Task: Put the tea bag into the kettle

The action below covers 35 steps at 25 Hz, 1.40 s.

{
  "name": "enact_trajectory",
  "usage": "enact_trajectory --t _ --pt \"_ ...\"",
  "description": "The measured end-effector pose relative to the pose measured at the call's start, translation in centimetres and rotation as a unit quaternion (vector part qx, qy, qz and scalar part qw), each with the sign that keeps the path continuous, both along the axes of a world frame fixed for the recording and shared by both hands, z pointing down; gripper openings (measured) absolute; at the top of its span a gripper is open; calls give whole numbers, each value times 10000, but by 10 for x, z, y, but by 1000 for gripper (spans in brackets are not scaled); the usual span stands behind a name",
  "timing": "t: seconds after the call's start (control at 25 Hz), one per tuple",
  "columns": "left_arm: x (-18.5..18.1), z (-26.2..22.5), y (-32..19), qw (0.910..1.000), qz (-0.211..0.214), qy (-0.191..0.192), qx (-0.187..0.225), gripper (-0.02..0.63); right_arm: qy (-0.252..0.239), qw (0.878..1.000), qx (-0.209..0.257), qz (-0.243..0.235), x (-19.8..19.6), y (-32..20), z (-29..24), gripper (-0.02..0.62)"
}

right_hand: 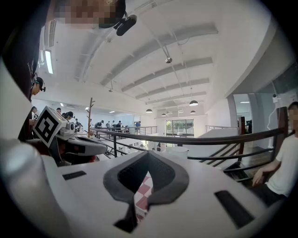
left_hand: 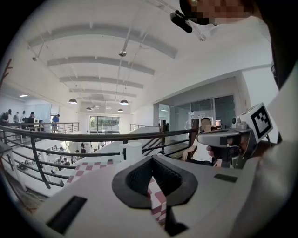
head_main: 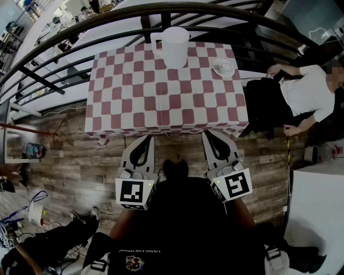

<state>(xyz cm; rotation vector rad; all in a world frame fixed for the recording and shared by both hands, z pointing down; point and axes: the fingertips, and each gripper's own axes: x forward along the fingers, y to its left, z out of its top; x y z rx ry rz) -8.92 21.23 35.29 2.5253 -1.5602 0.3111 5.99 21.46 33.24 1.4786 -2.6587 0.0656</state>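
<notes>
A white kettle (head_main: 174, 45) with a handle on its left stands at the far edge of the checkered table (head_main: 134, 102). To its right a small white saucer (head_main: 215, 72) holds what looks like the tea bag (head_main: 224, 66). Both grippers hover short of the table's near edge, over the wooden floor. My left gripper (head_main: 145, 139) is shut and empty, and so is my right gripper (head_main: 210, 135). The kettle (left_hand: 132, 152) rises beyond the left gripper's (left_hand: 151, 160) touching tips. In the right gripper view, the kettle (right_hand: 179, 152) stands past that gripper's (right_hand: 148, 155) joined tips.
A person in a white shirt (head_main: 306, 91) sits close to the table's right side. A dark curved railing (head_main: 161, 11) runs behind the table. Another person's legs and shoes (head_main: 64, 231) and cables lie on the floor at lower left.
</notes>
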Motion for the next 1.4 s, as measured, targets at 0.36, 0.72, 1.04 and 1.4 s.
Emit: enact_trajectory --t 0.36,0.72,1.04,1.4 --pt "2 1 2 10000 67 35 4 5 0 10000 -8 4 -1 1 1 15" --pt "1 3 -1 9999 117 32 -11 5 -249 9997 -15 40 0 -3 -2 17" --pt "-6 4 -7 9998 183 37 -14 5 -227 9997 -55 109 -8 -8 0 17" --pt "-27 11 -16 9995 302 32 -39 5 -181 9996 -70 215 -28 -15 4 17"
